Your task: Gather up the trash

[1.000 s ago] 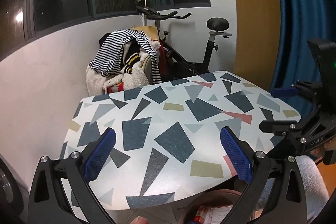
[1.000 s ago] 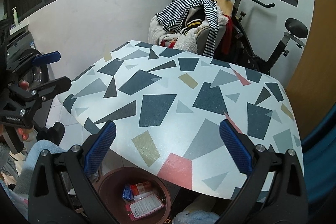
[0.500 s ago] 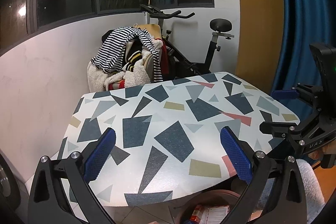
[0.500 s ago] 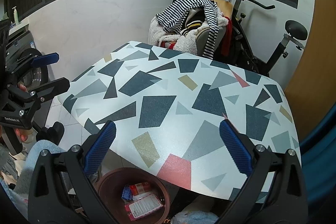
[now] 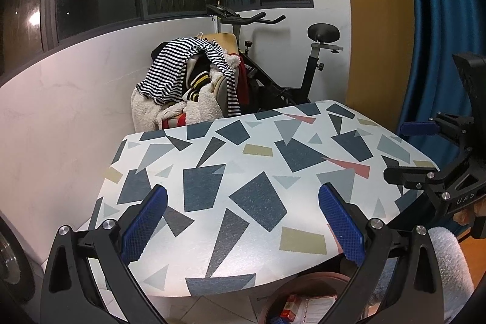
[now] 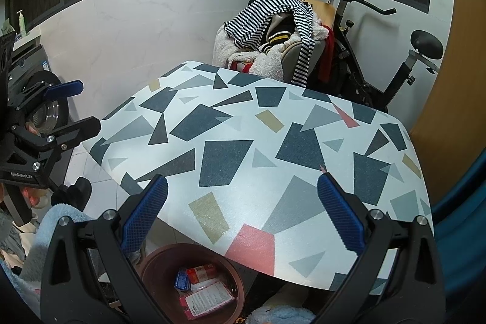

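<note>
I have my left claw point(image 5: 241, 220) and my right claw point(image 6: 241, 219) both spread wide with nothing between the blue pads, each hovering over the near edge of the bench point(image 6: 243, 141) with its geometric-patterned top. The trash sits in the brown round bin point(image 6: 194, 283) on the floor under the bench's near edge: a pink-edged printed packet point(image 6: 209, 301), a red-and-white packet point(image 6: 202, 269) and a small blue piece point(image 6: 181, 279). Beyond the bench's far side, a pile of clothes point(image 5: 185, 90) sits beside an exercise bike point(image 5: 288, 72).
</note>
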`<state>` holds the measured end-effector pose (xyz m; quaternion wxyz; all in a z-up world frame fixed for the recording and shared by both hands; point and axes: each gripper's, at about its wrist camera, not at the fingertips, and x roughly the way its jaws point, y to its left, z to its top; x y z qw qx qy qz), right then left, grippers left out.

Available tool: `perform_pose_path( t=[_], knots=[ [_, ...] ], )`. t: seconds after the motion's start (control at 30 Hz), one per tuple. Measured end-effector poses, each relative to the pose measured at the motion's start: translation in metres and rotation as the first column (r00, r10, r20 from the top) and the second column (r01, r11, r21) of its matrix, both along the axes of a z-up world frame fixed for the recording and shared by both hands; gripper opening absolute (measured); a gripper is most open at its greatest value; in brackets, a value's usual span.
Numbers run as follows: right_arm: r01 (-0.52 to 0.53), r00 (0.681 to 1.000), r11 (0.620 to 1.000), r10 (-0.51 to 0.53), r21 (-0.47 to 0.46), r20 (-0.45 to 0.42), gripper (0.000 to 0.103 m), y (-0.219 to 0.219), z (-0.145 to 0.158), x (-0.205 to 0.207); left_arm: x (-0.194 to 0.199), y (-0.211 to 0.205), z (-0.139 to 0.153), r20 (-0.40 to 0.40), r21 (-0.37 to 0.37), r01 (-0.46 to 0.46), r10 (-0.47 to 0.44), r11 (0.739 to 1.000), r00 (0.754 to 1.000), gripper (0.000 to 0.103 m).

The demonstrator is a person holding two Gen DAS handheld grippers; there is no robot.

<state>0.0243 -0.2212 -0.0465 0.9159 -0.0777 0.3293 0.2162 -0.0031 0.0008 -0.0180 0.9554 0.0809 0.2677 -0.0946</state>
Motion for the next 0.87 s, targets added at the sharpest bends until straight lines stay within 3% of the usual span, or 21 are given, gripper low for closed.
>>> perform_pose_path(
  t=[0.87],
  knots=[
    [0.009, 1.0, 1.0, -0.009, -0.003, 0.007, 0.097, -0.006, 0.007, 0.001, -0.01, -0.013, 0.005, 0.05, 0.065, -0.011, 0.008, 0.998, 0.999, 0.097]
  ],
)
